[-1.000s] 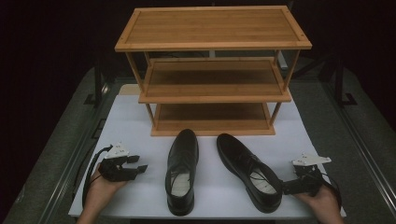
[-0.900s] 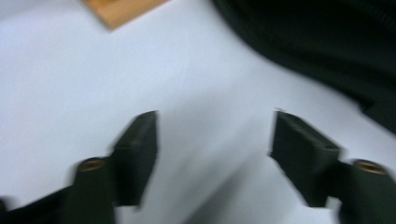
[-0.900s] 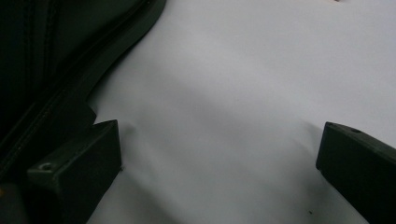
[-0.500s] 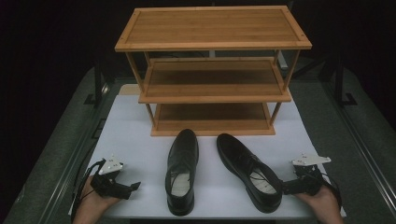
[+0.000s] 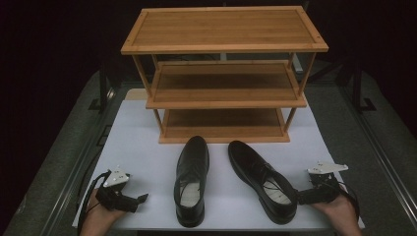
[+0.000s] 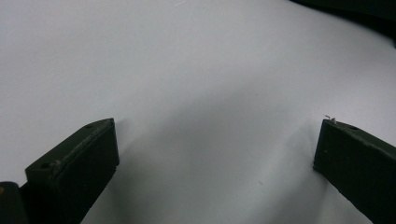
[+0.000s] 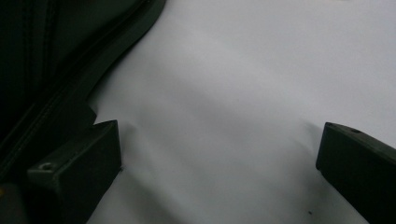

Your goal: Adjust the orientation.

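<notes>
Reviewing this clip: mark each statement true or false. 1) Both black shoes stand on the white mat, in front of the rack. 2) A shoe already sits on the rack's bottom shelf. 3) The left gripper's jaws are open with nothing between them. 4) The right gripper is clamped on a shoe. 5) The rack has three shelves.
1) True: the left shoe and the right shoe stand on the white mat, before the wooden rack.
2) False: all the shelves are bare.
3) True: the left gripper has its jaws apart over bare mat.
4) False: the right gripper is open beside the right shoe's heel, gripping nothing.
5) True.
</notes>
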Demonstrator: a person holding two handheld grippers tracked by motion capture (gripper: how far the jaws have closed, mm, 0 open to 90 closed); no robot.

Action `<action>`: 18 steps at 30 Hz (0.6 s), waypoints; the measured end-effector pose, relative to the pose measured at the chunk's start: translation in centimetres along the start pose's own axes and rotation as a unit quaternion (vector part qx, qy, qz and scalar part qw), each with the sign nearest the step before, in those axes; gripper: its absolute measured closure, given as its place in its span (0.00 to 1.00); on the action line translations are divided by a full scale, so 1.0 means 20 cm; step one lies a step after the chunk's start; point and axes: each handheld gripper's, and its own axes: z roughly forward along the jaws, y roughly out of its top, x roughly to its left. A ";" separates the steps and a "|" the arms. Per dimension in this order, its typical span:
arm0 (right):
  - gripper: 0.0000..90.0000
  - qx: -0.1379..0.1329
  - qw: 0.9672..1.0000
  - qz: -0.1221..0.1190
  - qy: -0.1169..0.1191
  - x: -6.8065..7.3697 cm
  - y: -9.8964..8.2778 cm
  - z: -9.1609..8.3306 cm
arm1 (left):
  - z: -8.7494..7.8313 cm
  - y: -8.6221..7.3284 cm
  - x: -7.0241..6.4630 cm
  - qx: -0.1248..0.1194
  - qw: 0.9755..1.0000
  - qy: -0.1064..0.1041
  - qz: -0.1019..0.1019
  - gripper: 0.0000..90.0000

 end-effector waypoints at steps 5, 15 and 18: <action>0.15 -0.005 1.000 0.006 0.009 -0.01 0.00 -0.03 | 0.00 0.00 0.00 0.000 1.000 0.000 -0.001 0.00; 0.85 -0.030 0.996 -0.009 0.086 0.02 -0.06 -0.15 | 0.00 0.00 0.00 0.000 1.000 -0.001 -0.001 0.00; 1.00 -0.034 0.993 -0.020 0.108 0.04 -0.07 -0.17 | 0.00 0.00 0.00 0.000 1.000 -0.001 -0.001 0.00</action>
